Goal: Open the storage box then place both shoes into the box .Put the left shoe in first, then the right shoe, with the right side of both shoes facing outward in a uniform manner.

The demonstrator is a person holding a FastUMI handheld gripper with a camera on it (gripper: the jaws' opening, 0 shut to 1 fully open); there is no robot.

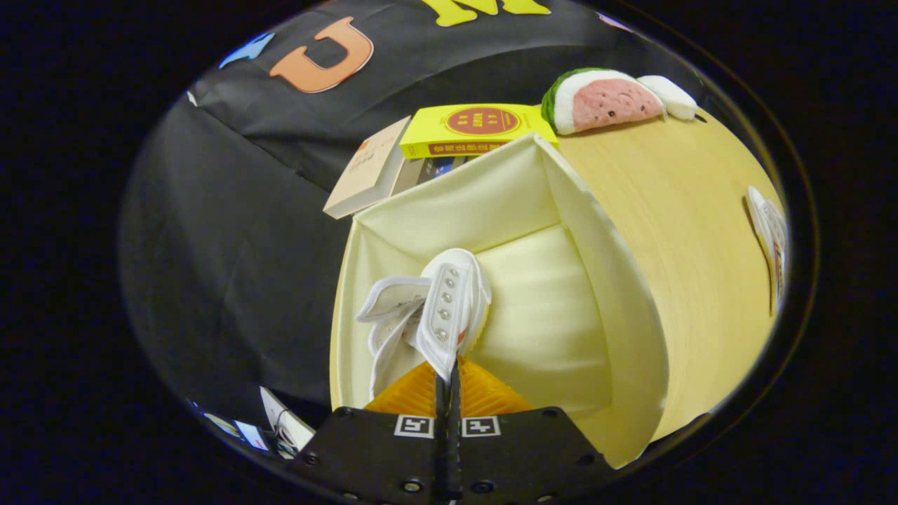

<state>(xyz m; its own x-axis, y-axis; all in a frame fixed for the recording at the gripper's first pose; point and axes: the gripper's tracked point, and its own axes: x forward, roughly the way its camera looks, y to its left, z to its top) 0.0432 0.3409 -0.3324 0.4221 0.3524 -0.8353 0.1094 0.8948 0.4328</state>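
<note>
Our gripper is clenched on the white shoe's upper, dangling it inside the open storage box; the second shoe lies at three o'clock. The pinch looks thin, perhaps; a slip would drop it facing wrongly

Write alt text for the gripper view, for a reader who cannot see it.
The claw is shut on a white shoe, holding it inside the open cream storage box on a wooden table. Beyond the box lie books and a watermelon plush; a second shoe lies apart on the table.
</note>
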